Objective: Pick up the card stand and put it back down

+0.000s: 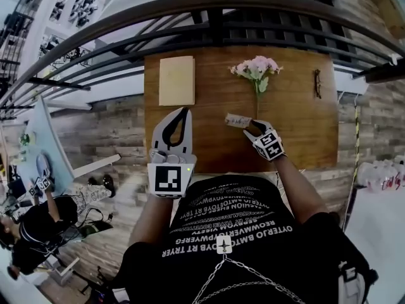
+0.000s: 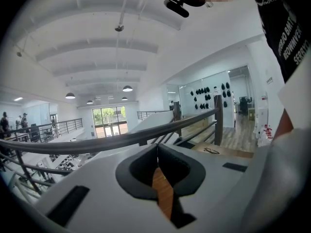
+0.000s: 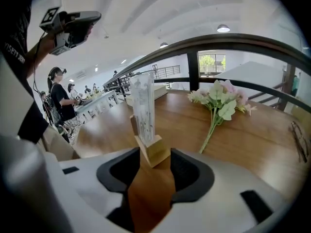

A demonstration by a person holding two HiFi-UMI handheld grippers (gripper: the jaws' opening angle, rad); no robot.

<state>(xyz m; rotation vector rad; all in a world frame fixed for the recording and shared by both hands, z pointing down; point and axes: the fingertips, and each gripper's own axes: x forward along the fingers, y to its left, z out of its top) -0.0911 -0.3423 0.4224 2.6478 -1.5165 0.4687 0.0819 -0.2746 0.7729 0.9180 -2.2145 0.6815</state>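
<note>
Nearest to us is the black printed T-shirt, filling the head view at 6 o'clock, with a chain hanging across it. Just above it, at 8 o'clock, the left tool is held over the near left part of the wooden desk. In its own view the left tool has its jaws together, with nothing between them.

The right tool comes in at 5 o'clock from the desk's middle, and its jaws stand apart. The card stand stands upright on the desk near the middle. Its wooden base sits between the 2 jaw tips, unclamped, and its clear panel rises above them.

1 bunch of pink flowers lies at 12 o'clock from the stand, its stem end just beside it. A beige pad lies at 10 o'clock and a pair of glasses at 2 o'clock. A dark railing runs behind the desk.
</note>
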